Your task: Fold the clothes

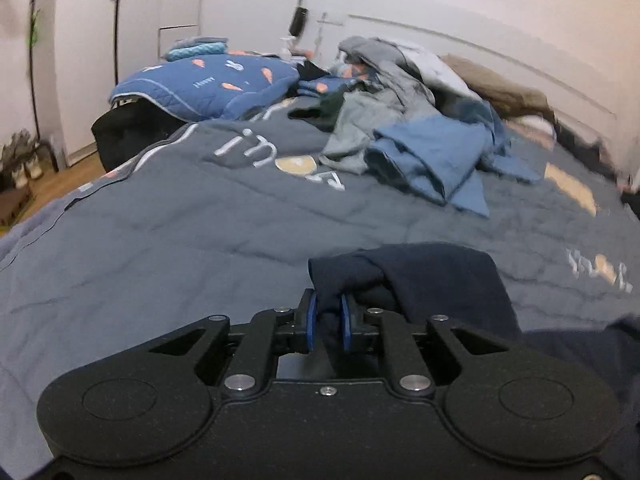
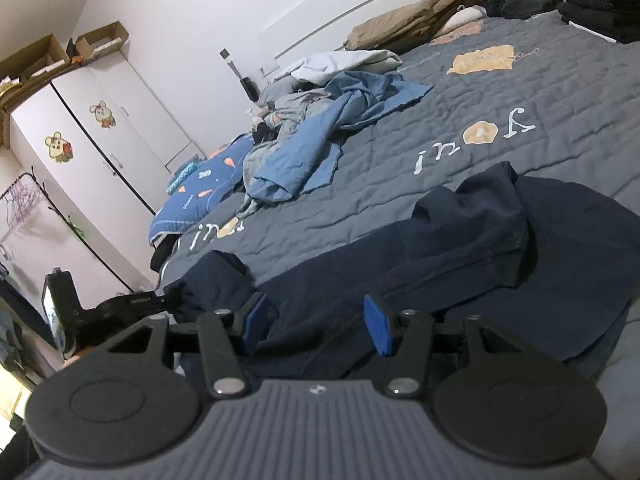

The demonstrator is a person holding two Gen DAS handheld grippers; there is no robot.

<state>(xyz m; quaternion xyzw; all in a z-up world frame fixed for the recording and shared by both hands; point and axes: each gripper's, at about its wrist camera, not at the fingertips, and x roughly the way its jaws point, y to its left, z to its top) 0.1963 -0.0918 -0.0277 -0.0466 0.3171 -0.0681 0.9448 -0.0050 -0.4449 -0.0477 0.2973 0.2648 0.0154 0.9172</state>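
While left gripper (image 1: 329,322) pinches corner, navy garment (image 2: 460,264) lies crosswise.

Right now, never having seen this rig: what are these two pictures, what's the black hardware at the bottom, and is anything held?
Each picture comes from a fisheye camera on a hand-held two-finger gripper, looking along its fingers; a person carries one per hand. The black hardware is the gripper body. In the left wrist view, the left gripper is shut on a fold of the dark navy garment. In the right wrist view, the right gripper is open above the same garment, gripping nothing. The garment lies on a grey quilted bedspread, with a rumpled pile of blue and grey clothes further back.
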